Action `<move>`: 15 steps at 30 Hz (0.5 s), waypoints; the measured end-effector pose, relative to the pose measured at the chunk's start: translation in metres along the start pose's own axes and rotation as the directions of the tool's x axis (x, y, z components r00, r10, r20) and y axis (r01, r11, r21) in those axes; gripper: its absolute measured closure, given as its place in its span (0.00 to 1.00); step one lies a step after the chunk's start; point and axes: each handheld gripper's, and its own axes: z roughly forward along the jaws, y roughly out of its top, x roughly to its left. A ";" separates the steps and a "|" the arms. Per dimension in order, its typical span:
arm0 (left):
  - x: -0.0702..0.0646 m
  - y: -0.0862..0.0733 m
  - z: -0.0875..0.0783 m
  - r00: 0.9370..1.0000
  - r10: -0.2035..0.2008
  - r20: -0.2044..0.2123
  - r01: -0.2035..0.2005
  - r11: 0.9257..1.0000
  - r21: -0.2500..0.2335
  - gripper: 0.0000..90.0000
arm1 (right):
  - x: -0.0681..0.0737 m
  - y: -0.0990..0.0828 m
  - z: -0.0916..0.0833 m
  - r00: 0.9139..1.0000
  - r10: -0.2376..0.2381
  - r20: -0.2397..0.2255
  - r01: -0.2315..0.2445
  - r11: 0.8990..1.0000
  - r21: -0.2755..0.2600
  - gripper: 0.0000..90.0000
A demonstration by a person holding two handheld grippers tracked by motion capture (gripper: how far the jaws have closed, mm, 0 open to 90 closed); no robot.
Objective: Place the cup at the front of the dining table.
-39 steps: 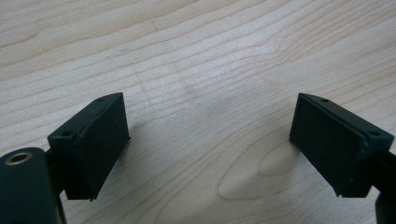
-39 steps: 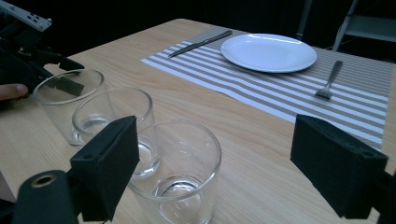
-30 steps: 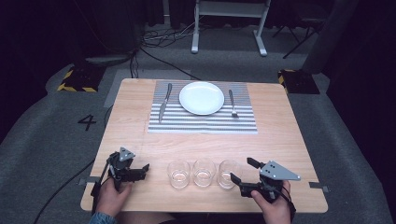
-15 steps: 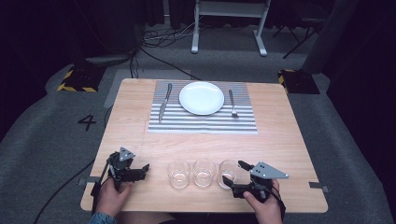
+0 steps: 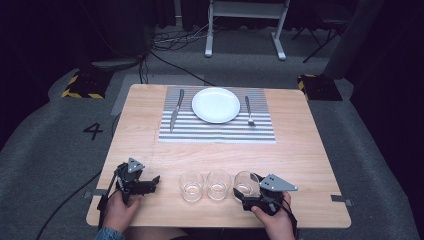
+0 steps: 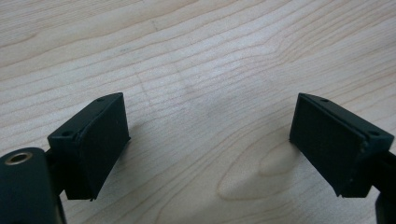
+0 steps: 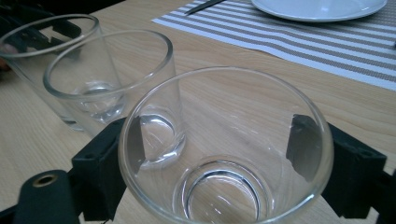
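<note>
Three clear empty glasses stand in a row near the table's front edge: a left glass [image 5: 191,186] [image 7: 32,56], a middle glass [image 5: 218,184] [image 7: 109,79] and a right glass [image 5: 246,183] [image 7: 224,116]. My right gripper [image 5: 245,193] [image 7: 219,154] is open with one jaw on each side of the right glass; the pads show through its wall. My left gripper [image 5: 152,182] [image 6: 210,144] rests at the front left, open, with bare wood between its jaws.
A striped placemat [image 5: 220,131] lies at the far middle of the wooden table [image 5: 300,165]. On it sit a white plate [image 5: 216,105], a knife [image 5: 175,111] to its left and a fork [image 5: 248,111] to its right.
My right gripper has moved left from beside the row until its jaws straddle the right glass. The left gripper has stayed where it was.
</note>
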 end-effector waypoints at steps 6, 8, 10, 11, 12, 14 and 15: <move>0.000 0.000 0.000 1.000 0.000 0.000 0.000 1.000 0.000 0.13 | 0.007 0.002 -0.001 0.998 -0.015 0.061 0.014 1.000 0.018 0.21; 0.000 0.000 0.000 1.000 0.000 0.000 0.000 1.000 0.000 0.13 | 0.008 0.003 -0.001 0.997 -0.018 0.075 0.016 0.999 0.030 0.21; 0.000 0.000 0.000 1.000 0.000 0.000 0.000 1.000 0.000 0.13 | 0.009 0.004 -0.001 0.997 -0.009 0.079 0.006 0.999 0.036 0.21; 0.000 0.000 0.000 1.000 0.000 0.000 0.000 1.000 0.000 0.13 | 0.009 0.005 -0.001 0.997 -0.006 0.083 0.003 0.999 0.039 0.21; 0.000 0.000 0.000 1.000 0.000 0.000 0.000 1.000 0.000 0.13 | 0.008 0.005 -0.002 0.996 -0.014 0.085 0.011 0.999 0.044 0.21; 0.000 0.000 0.000 1.000 0.000 0.000 0.000 1.000 0.000 0.13 | 0.008 0.007 -0.004 0.995 -0.017 0.095 0.013 0.999 0.045 0.21; 0.000 0.000 0.000 1.000 0.000 0.000 0.000 1.000 0.000 0.13 | 0.007 0.008 -0.005 0.995 -0.014 0.102 0.010 0.999 0.041 0.21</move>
